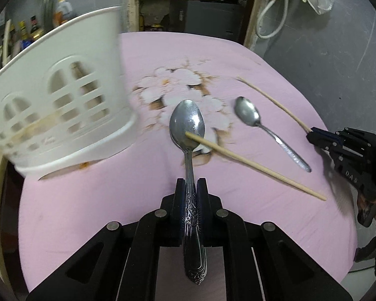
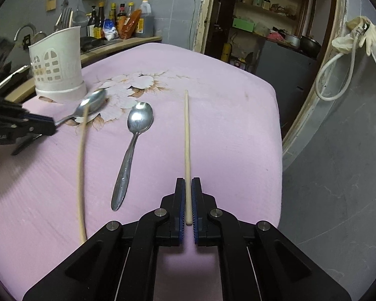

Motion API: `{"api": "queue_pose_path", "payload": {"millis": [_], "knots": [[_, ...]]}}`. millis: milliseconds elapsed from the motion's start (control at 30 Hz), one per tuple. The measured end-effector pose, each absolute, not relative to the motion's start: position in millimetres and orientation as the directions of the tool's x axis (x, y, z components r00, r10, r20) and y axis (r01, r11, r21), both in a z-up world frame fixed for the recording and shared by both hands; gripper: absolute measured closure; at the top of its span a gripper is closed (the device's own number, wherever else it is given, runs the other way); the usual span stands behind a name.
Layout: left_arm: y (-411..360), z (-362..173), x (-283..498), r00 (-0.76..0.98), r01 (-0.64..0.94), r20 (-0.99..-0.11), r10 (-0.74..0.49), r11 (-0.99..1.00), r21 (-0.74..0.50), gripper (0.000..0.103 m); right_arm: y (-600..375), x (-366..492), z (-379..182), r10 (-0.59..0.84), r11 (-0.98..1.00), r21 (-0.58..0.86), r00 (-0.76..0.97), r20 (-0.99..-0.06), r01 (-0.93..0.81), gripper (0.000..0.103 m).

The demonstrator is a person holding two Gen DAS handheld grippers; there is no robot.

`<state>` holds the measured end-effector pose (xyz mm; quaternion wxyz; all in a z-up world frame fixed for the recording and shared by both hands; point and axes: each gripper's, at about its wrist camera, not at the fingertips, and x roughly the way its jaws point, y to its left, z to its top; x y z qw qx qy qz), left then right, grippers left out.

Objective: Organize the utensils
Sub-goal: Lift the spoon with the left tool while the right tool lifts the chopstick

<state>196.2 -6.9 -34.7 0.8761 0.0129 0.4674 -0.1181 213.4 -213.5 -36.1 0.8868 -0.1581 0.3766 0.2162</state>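
Observation:
My left gripper [image 1: 190,183] is shut on the ornate handle of a large steel spoon [image 1: 187,123], whose bowl points away over the pink cloth. The tip of a loose chopstick [image 1: 255,166] rests on that bowl. A white slotted utensil holder [image 1: 62,95], blurred, stands close at the left. A smaller spoon [image 1: 248,113] lies to the right. My right gripper [image 2: 188,181] is shut on the near end of a second chopstick [image 2: 187,138], which points straight ahead. In the right wrist view the small spoon [image 2: 137,125], loose chopstick [image 2: 81,163], left gripper [image 2: 51,125] and holder [image 2: 57,65] lie to the left.
The pink floral cloth [image 2: 238,125] covers a table that drops off at the right to a grey floor [image 2: 325,188]. Sauce bottles [image 2: 120,20] line a counter behind the holder. A white cable and gloves [image 2: 348,40] hang on the door frame at the right.

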Motion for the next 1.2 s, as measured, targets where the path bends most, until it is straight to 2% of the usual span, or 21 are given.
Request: {"api": "queue_pose_path", "payload": {"millis": [100,167,233,300,333,500,800,933,1033,1100,1167,1200], "knots": [[-4,-35,196,0.530,0.222,-0.827,-0.189,0.972,-0.080,0.093,-206,222,-36,0.262,0.852,-0.127,0.625,-0.735,-0.508,0.093],[-8,-34,196,0.527,0.227,-0.833,-0.171,0.972,-0.055,0.089,-201,229,-36,0.268,0.845,-0.129,0.619,-0.738,-0.519,0.080],[-11,-35,197,0.534,0.233,-0.835,-0.132,0.972,-0.004,0.082,-195,236,-36,0.263,0.841,-0.137,0.618,-0.741,-0.523,0.080],[-10,-37,198,0.542,0.227,-0.835,-0.092,0.973,0.040,0.068,-190,245,-37,0.254,0.835,-0.152,0.615,-0.746,-0.529,0.079],[-10,-37,201,0.543,0.223,-0.836,-0.081,0.973,0.051,0.067,-188,249,-36,0.253,0.832,-0.154,0.613,-0.749,-0.533,0.079],[-10,-41,223,0.515,0.211,-0.851,-0.103,0.977,0.010,0.067,-182,271,-38,0.270,0.830,-0.117,0.576,-0.771,-0.546,0.079],[-28,-48,256,0.516,0.231,-0.852,-0.085,0.972,0.042,0.066,-163,311,-41,0.279,0.818,-0.075,0.508,-0.815,-0.570,0.077],[-31,-51,269,0.507,0.234,-0.857,-0.094,0.972,0.032,0.067,-161,332,-43,0.306,0.827,-0.003,0.455,-0.836,-0.562,0.072],[-26,-51,272,0.498,0.236,-0.860,-0.111,0.972,0.011,0.068,-162,343,-43,0.328,0.830,0.049,0.416,-0.848,-0.555,0.072],[-23,-49,269,0.499,0.244,-0.857,-0.125,0.970,0.000,0.073,-162,344,-43,0.330,0.828,0.054,0.407,-0.852,-0.557,0.076],[-22,-49,268,0.506,0.247,-0.853,-0.131,0.969,-0.003,0.074,-164,342,-41,0.330,0.825,0.053,0.403,-0.854,-0.563,0.088],[-24,-50,270,0.509,0.248,-0.850,-0.133,0.969,-0.003,0.074,-164,341,-39,0.331,0.825,0.055,0.402,-0.854,-0.562,0.090]]}}
